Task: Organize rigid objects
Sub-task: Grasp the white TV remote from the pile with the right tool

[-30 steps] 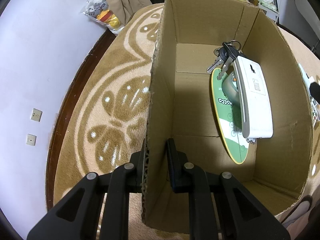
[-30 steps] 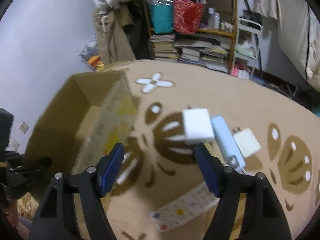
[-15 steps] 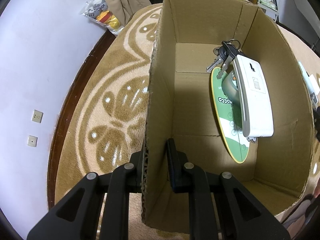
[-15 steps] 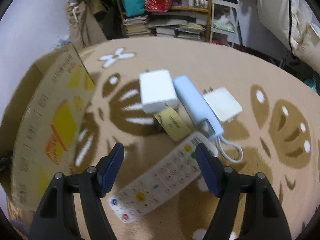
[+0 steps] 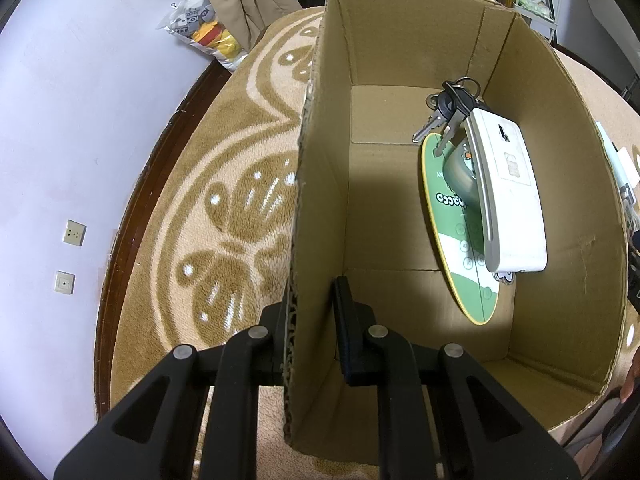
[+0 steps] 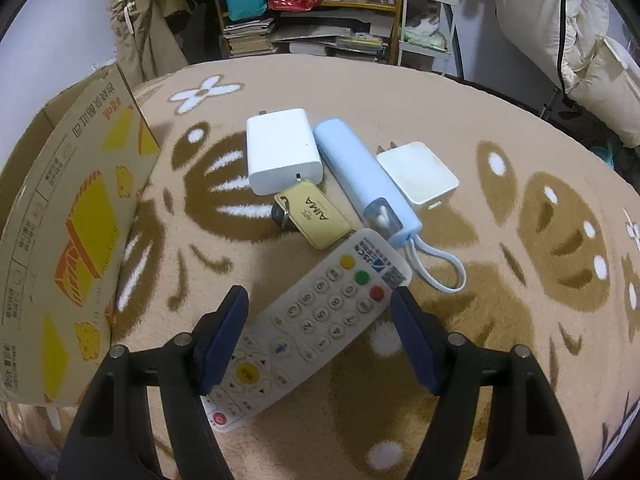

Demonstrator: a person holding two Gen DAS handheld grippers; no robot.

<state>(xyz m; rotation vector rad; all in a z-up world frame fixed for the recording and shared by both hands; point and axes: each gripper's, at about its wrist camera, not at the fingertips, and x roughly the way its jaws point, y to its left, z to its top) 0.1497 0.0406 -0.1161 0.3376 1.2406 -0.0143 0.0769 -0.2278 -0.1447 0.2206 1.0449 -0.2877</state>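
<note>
My left gripper (image 5: 316, 300) is shut on the near wall of a cardboard box (image 5: 320, 184), one finger inside and one outside. Inside the box lie a white handset-like device (image 5: 510, 196), a bunch of keys (image 5: 448, 110) and a green round card (image 5: 460, 248). My right gripper (image 6: 320, 300) is open, hovering over a white remote control (image 6: 316, 320) on the carpet. Beyond the remote lie a yellow tag (image 6: 314, 214), a white charger (image 6: 280, 150), a light blue power bank (image 6: 360, 176) with a cord, and a second white charger (image 6: 418, 174).
The box's printed outer side (image 6: 76, 232) stands left of the loose items. A brown patterned carpet (image 6: 540, 220) covers the floor. Shelves with books and bags (image 6: 280, 8) and hanging clothes line the far side. A wall with sockets (image 5: 70, 256) is at left.
My right gripper has swung away from the box and down over the items on the carpet; the remote now lies between its open fingers. The left gripper keeps holding the box wall.
</note>
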